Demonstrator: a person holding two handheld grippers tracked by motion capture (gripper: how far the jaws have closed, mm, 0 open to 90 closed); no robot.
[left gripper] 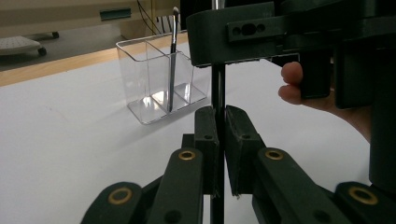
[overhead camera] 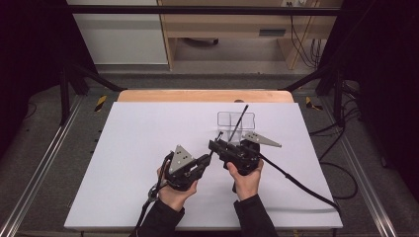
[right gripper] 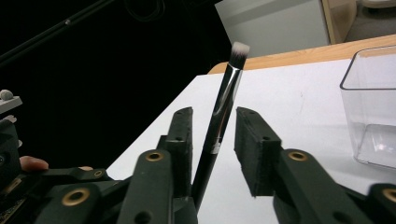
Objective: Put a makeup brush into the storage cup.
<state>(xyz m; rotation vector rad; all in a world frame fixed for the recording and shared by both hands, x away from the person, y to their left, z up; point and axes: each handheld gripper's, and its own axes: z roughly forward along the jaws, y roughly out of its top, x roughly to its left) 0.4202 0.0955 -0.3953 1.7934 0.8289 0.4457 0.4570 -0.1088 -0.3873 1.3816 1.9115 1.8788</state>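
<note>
The left gripper (left gripper: 222, 140) clamps a makeup brush (right gripper: 219, 116) by its handle — the right gripper's (right gripper: 212, 135) jaws stand apart around it, unclenched.

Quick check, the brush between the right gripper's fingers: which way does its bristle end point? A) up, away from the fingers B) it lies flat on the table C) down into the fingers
A: in the right gripper view the makeup brush rises between the right gripper fingers, with its white bristle tip at the top.
</note>
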